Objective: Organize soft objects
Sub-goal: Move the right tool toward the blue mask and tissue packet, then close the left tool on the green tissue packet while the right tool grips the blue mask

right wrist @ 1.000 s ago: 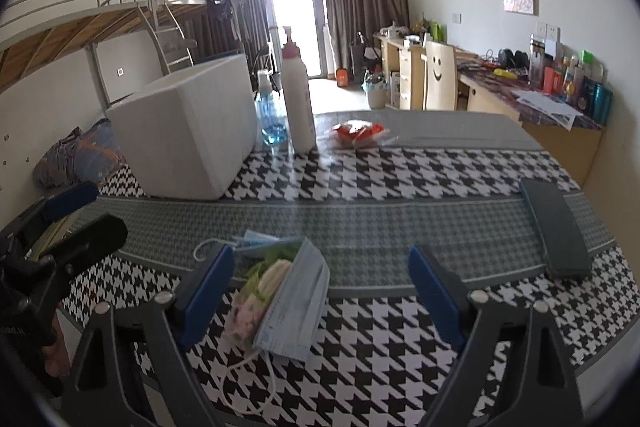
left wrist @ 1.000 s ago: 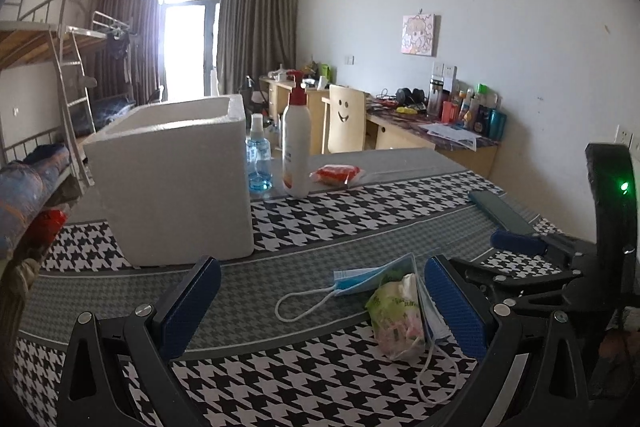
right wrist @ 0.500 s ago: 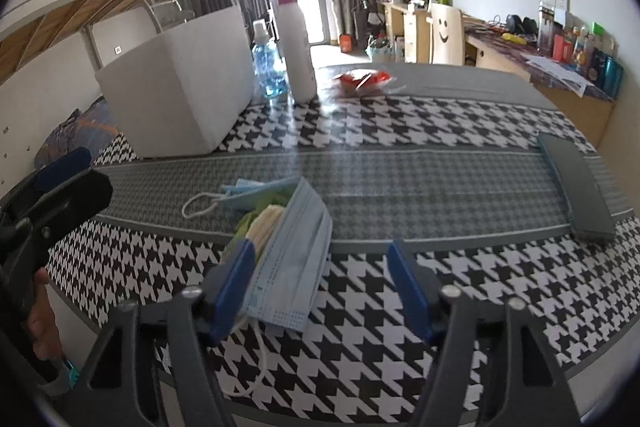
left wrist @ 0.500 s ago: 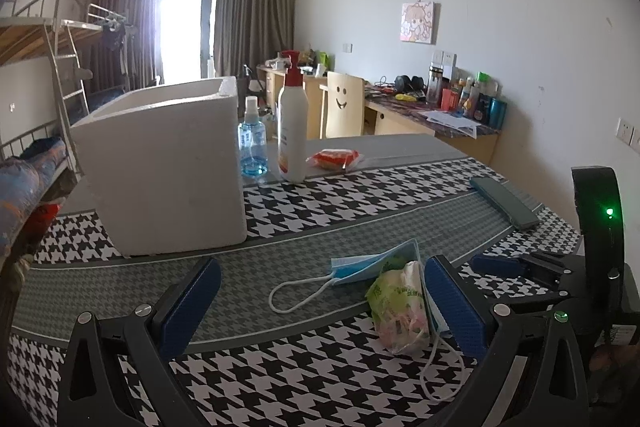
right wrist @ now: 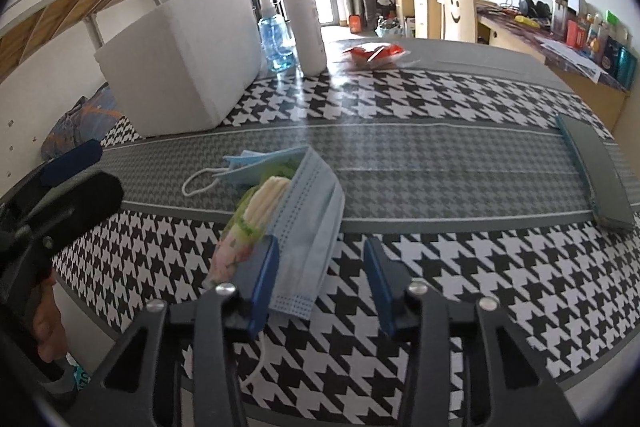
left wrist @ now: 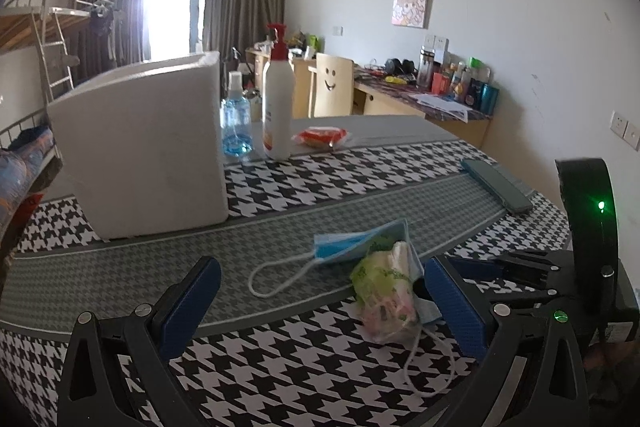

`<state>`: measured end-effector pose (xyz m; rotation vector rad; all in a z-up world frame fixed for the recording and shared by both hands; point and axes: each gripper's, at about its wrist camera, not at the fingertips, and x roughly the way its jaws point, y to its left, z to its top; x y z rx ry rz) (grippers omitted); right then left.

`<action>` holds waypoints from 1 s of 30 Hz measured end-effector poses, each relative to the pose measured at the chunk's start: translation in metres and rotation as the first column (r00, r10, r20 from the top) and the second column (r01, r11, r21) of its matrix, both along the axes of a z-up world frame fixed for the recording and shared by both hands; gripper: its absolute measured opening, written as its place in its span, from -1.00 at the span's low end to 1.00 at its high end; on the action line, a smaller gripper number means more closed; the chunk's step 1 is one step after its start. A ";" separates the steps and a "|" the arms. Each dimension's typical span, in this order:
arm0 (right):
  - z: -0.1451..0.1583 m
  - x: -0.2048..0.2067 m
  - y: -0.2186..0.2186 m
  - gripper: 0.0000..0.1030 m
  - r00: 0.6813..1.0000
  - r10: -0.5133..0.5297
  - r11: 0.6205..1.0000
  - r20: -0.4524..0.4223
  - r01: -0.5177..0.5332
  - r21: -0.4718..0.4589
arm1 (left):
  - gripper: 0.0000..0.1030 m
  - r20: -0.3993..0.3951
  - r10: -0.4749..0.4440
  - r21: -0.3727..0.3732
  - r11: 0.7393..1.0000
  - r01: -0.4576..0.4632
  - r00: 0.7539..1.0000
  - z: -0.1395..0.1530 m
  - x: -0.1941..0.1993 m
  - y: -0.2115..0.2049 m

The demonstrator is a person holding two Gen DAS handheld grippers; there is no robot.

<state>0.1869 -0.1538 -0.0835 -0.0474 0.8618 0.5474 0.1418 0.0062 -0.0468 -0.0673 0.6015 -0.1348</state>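
A light blue face mask [right wrist: 310, 203] lies draped over a green and pink tissue pack [right wrist: 240, 231] near the table's front edge. My right gripper [right wrist: 320, 283] points down at the mask's near end. Its jaws are closing, with that end between them. The left pad is at the mask's edge and the right pad stands apart from it. My left gripper [left wrist: 320, 307] is wide open and low over the cloth, with the tissue pack [left wrist: 384, 287] just inside its right finger and the mask [left wrist: 352, 243] beyond. An ear loop [left wrist: 276, 275] trails to the left.
A white foam box [left wrist: 140, 147] stands at the back left, with a blue spray bottle [left wrist: 236, 123] and a white pump bottle [left wrist: 278, 107] beside it. An orange packet [left wrist: 320, 137] lies behind. A dark grey case [left wrist: 496, 187] lies at the right. The houndstooth cloth [left wrist: 320, 183] covers the table.
The right gripper's jaws have narrowed around the mask's near end and it has dipped toward the table. The left gripper has sunk slightly and stays wide open.
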 end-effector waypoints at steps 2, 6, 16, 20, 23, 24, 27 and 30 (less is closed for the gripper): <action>-0.001 -0.001 0.002 -0.15 1.000 0.010 1.000 -0.006 -0.010 0.002 | 0.98 -0.019 -0.013 -0.009 1.000 0.013 1.000 -0.004 0.003 -0.001; -0.004 -0.002 0.004 -0.31 1.000 0.017 1.000 -0.016 -0.017 -0.005 | 0.98 -0.050 -0.028 -0.022 0.999 0.027 0.998 -0.010 0.007 -0.004; -0.006 -0.004 -0.003 -0.80 1.000 0.007 1.000 -0.016 -0.007 -0.014 | 0.98 -0.111 -0.068 -0.008 0.998 0.068 0.992 -0.022 0.018 -0.020; 0.002 -0.006 -0.017 -0.86 1.000 -0.026 1.000 0.006 0.026 0.004 | 0.98 -0.120 -0.069 -0.016 0.998 0.067 0.990 -0.024 0.020 -0.023; 0.003 -0.007 -0.024 -0.86 0.998 -0.055 0.998 0.012 0.055 -0.011 | 0.98 -0.127 -0.088 -0.005 0.996 0.088 0.988 -0.027 0.020 -0.030; 0.002 -0.006 -0.025 -0.85 0.998 -0.059 0.998 0.011 0.060 -0.018 | 0.96 -0.130 -0.097 0.003 0.995 0.098 0.987 -0.029 0.021 -0.034; 0.000 -0.005 -0.029 -0.85 0.997 -0.083 0.996 0.013 0.083 -0.023 | 0.81 -0.135 -0.099 0.034 0.994 0.105 0.986 -0.032 0.023 -0.040; 0.000 -0.005 -0.033 -0.84 0.996 -0.084 0.996 0.005 0.084 -0.017 | 0.66 -0.150 -0.100 0.040 0.993 0.107 0.984 -0.036 0.027 -0.042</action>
